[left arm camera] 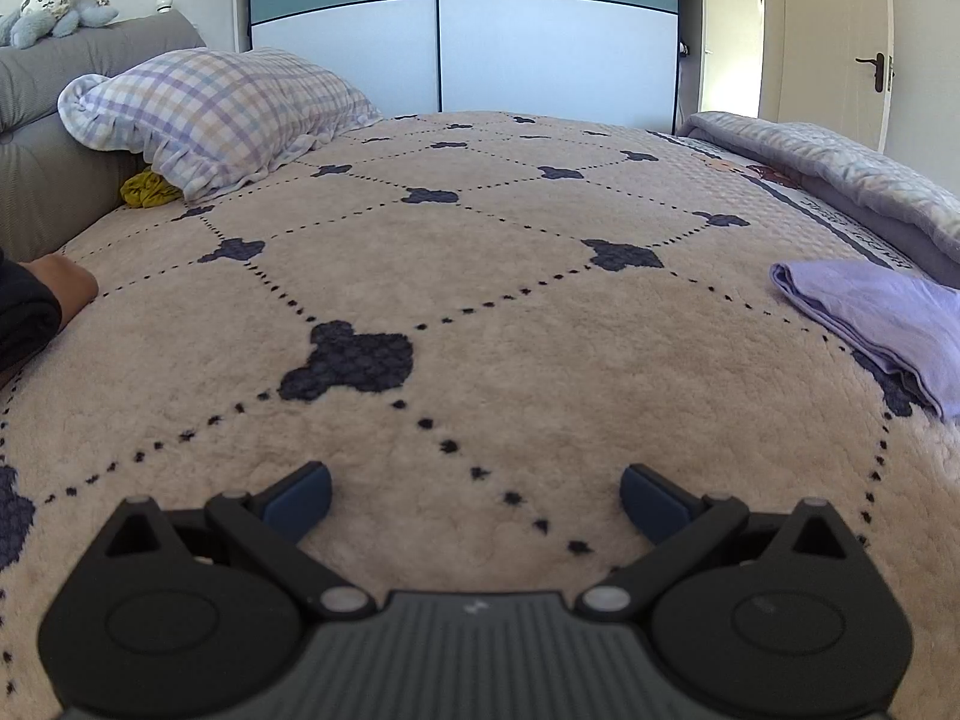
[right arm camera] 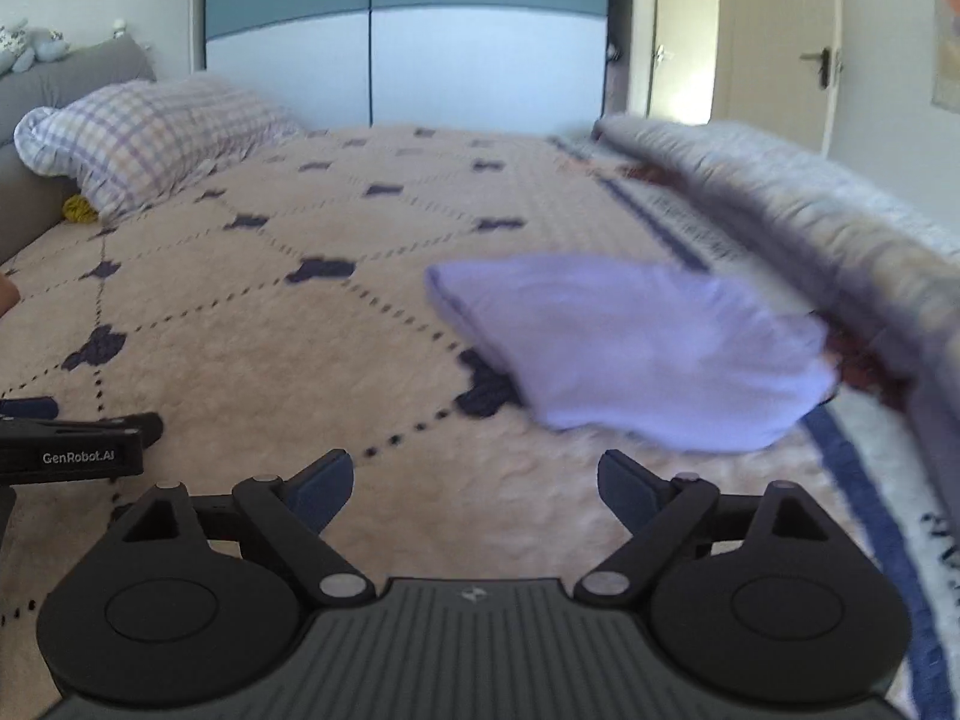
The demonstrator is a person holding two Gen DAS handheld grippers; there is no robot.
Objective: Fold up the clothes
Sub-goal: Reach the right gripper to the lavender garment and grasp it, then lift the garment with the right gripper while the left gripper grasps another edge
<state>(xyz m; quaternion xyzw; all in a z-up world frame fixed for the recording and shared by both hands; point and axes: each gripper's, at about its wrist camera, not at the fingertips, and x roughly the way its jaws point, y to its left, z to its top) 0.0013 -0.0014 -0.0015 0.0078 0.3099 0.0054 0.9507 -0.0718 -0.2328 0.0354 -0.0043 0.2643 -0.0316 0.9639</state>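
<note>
A folded lilac garment (right arm camera: 636, 354) lies on the beige patterned bedspread (right arm camera: 336, 372), just ahead and to the right of my right gripper (right arm camera: 474, 489). That gripper is open, its blue pads apart over bare bedspread with nothing between them. In the left wrist view the same lilac garment (left arm camera: 882, 324) sits at the far right edge. My left gripper (left arm camera: 477, 501) is open too, low over the bedspread (left arm camera: 480, 300), holding nothing. The left gripper's side (right arm camera: 72, 438) shows at the left edge of the right wrist view.
A checked pillow (left arm camera: 222, 111) rests at the back left against a grey headboard (left arm camera: 42, 120), with a yellow cloth (left arm camera: 150, 189) under it. A rolled grey quilt (left arm camera: 840, 174) runs along the right side. A hand in a dark sleeve (left arm camera: 42, 294) rests at the left edge.
</note>
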